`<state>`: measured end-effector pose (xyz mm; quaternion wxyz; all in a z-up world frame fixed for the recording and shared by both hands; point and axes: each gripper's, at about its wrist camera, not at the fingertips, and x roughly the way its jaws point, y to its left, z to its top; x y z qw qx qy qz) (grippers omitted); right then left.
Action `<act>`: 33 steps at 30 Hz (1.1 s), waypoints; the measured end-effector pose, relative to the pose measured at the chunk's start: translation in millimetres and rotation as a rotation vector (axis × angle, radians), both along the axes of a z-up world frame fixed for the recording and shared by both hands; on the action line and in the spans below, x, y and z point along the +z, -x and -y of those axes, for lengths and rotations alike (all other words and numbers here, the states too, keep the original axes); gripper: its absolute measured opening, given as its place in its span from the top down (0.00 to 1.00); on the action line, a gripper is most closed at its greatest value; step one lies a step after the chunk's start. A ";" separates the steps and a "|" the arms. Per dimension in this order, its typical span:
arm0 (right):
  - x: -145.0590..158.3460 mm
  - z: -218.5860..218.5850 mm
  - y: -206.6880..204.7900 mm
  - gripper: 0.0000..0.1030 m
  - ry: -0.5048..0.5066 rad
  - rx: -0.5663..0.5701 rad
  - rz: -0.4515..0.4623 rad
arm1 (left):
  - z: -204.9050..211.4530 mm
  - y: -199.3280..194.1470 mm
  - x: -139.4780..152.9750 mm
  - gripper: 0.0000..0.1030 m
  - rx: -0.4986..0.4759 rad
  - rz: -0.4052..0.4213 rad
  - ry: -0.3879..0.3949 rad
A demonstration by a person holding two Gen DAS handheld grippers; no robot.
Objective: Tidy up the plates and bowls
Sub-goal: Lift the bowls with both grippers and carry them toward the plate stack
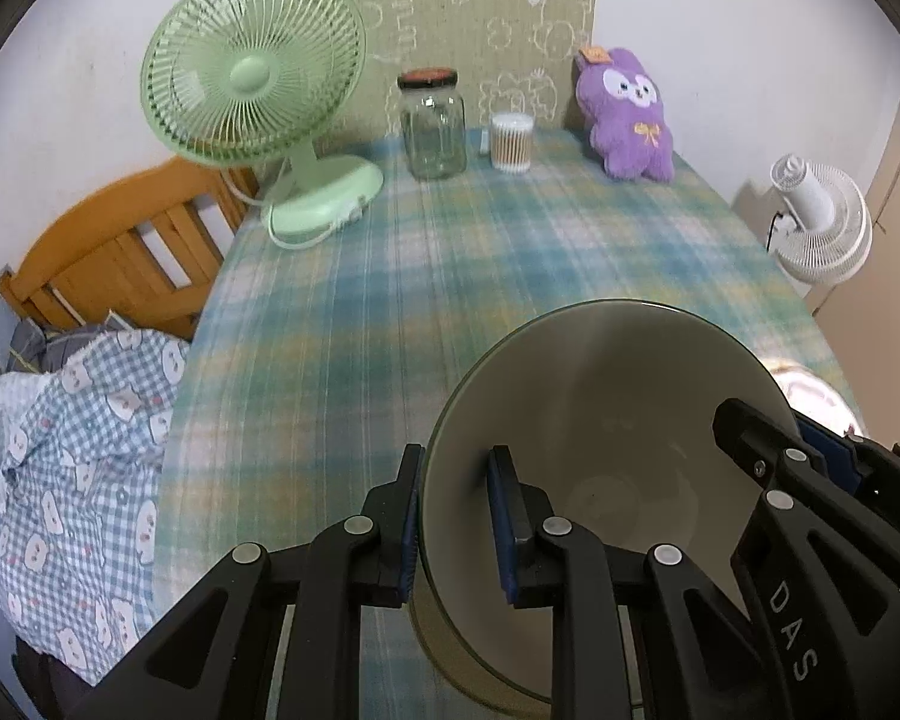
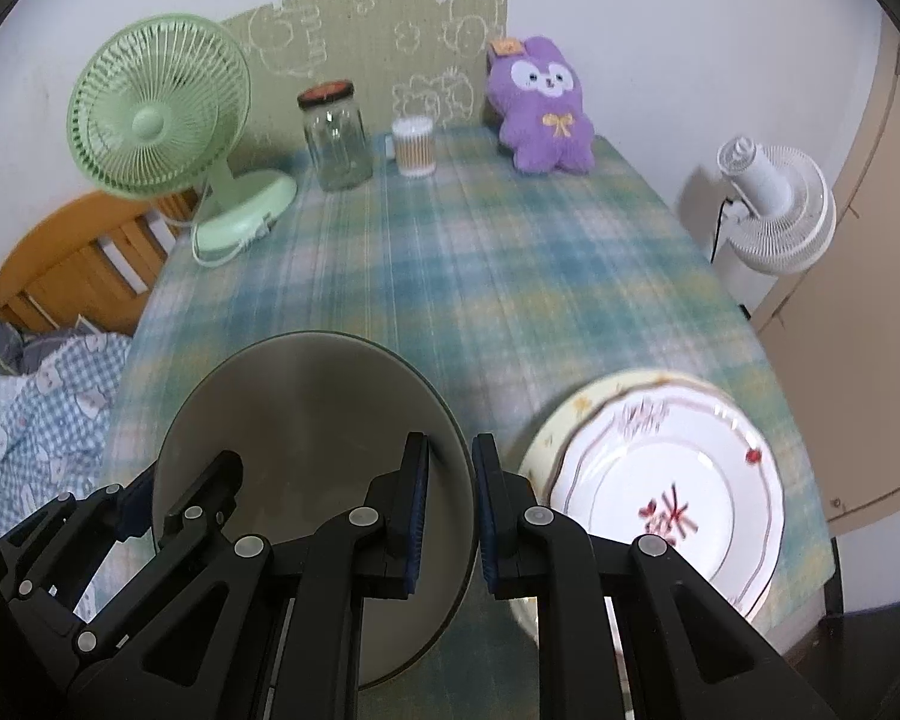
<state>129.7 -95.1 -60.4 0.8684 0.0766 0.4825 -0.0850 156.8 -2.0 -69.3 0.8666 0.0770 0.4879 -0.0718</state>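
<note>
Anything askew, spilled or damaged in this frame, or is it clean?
Nothing spilled or broken. The bowl is tilted, gripped on opposite rims by the left hand-held gripper and right hand-held gripper. The patterned plates sit stacked slightly off-centre by the table's near right corner.

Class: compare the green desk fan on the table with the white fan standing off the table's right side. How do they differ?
The green fan stands on the tablecloth; the white fan stands beyond the table edge. Green faces the camera; white shows its motor back. Both have round wire cages.
</note>
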 end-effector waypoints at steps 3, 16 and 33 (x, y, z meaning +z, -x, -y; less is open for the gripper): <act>-7.9 -3.1 4.9 0.82 -0.001 0.001 -0.016 | -3.0 5.8 -7.4 0.82 0.002 -0.016 0.000; -30.3 -11.3 7.6 0.82 -0.021 0.014 -0.077 | -14.6 13.1 -26.6 0.82 0.022 -0.065 -0.015; -34.5 -9.1 -2.6 0.81 -0.020 0.079 -0.122 | -16.0 4.7 -37.7 0.51 0.003 -0.112 0.016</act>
